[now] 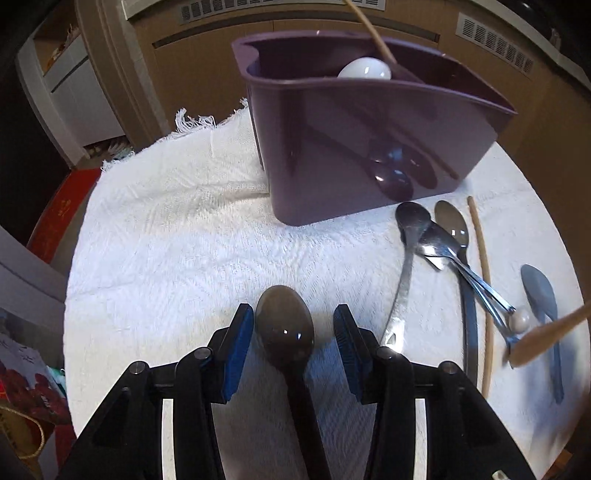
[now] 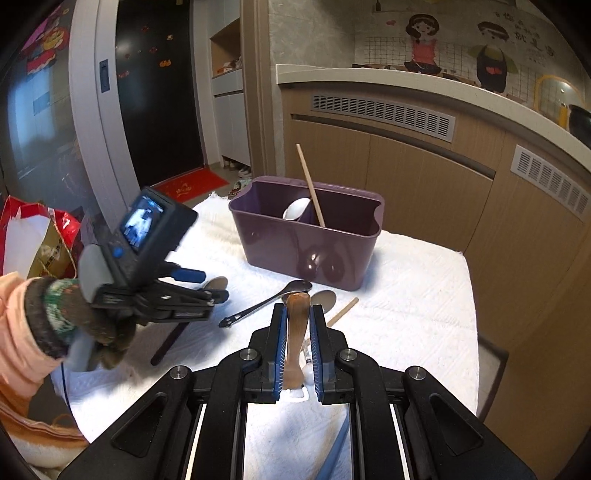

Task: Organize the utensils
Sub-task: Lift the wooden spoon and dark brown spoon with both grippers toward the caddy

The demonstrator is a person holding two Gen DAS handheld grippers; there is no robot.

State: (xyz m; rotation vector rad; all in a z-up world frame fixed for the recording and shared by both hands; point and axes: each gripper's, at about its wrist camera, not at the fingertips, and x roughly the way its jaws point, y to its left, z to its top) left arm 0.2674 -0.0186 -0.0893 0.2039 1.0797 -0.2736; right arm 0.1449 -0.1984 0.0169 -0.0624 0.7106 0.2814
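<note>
Dark spoon (image 1: 285, 325): lies bowl-up on the white cloth (image 1: 166, 229), handle running back under the left gripper (image 1: 293, 325), whose blue-padded fingers (image 1: 236, 343) stand spread either side of the bowl, not touching it. Wooden spoon (image 2: 297, 332): pinched between the right gripper's (image 2: 298, 325) fingers, which are closed onto its handle; in the left view its blurred wooden end (image 1: 546, 336) shows at the right edge above the cloth. Purple bin (image 1: 354, 147): upright on the cloth beyond both grippers, holding a white spoon (image 1: 365, 69) and a leaning wooden stick (image 1: 369, 29). Loose items right of the dark spoon, in front of the bin: three metal spoons (image 1: 413, 221) overlapping one another, a chopstick (image 1: 482, 266) just beside them, a grey-blue spoon (image 1: 541, 295) farther right. Surroundings: wood-panelled counter (image 2: 424, 166) with vents behind the table, red bag (image 2: 37, 236) at left.
</note>
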